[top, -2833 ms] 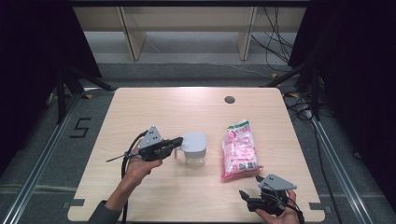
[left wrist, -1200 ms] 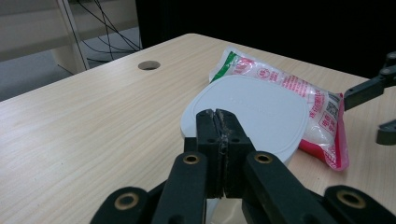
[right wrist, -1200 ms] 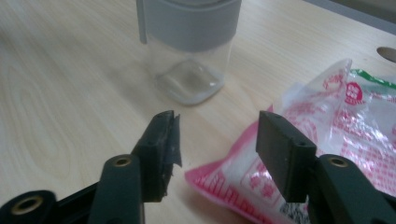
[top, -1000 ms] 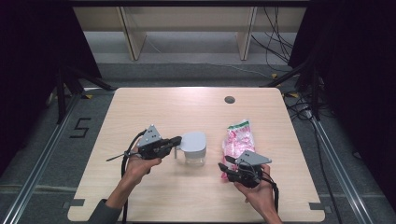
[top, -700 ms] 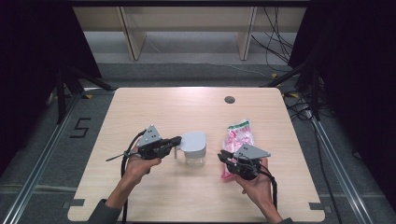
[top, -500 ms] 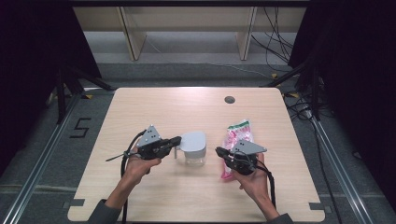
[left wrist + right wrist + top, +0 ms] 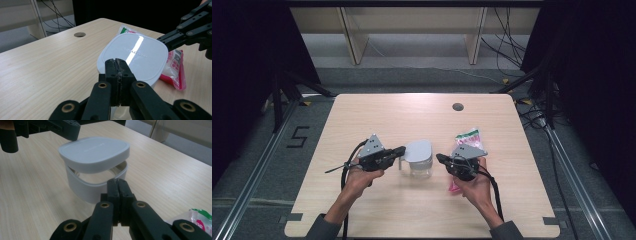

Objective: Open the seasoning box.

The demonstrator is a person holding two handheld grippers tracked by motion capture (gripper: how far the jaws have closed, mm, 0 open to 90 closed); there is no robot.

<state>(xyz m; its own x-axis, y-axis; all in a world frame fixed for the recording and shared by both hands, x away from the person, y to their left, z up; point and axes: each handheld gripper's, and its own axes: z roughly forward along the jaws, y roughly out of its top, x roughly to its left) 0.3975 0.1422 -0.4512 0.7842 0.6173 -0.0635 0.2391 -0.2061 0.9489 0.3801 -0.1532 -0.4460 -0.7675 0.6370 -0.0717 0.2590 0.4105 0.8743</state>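
Note:
A container (image 7: 418,159) with a rounded white lid (image 7: 135,56) stands mid-table. In the right gripper view the lid (image 7: 95,151) sits over a white wall (image 7: 85,188), with a clear strip between them. My left gripper (image 7: 400,150) is shut, its tips (image 7: 116,62) at the lid's near edge; nothing shows between the jaws. My right gripper (image 7: 440,158) is shut too, its tips (image 7: 117,182) just short of the container's right wall. A pink snack bag (image 7: 468,136) lies behind the right hand, partly hidden.
A round cable hole (image 7: 457,106) sits in the tabletop (image 7: 412,115) at the back right. Cables trail from both grippers toward the front edge. Bare wood lies behind and left of the container.
My right gripper has come from the table's front right corner up and left, past the pink bag, to the container's right side. The left gripper and container have stayed put.

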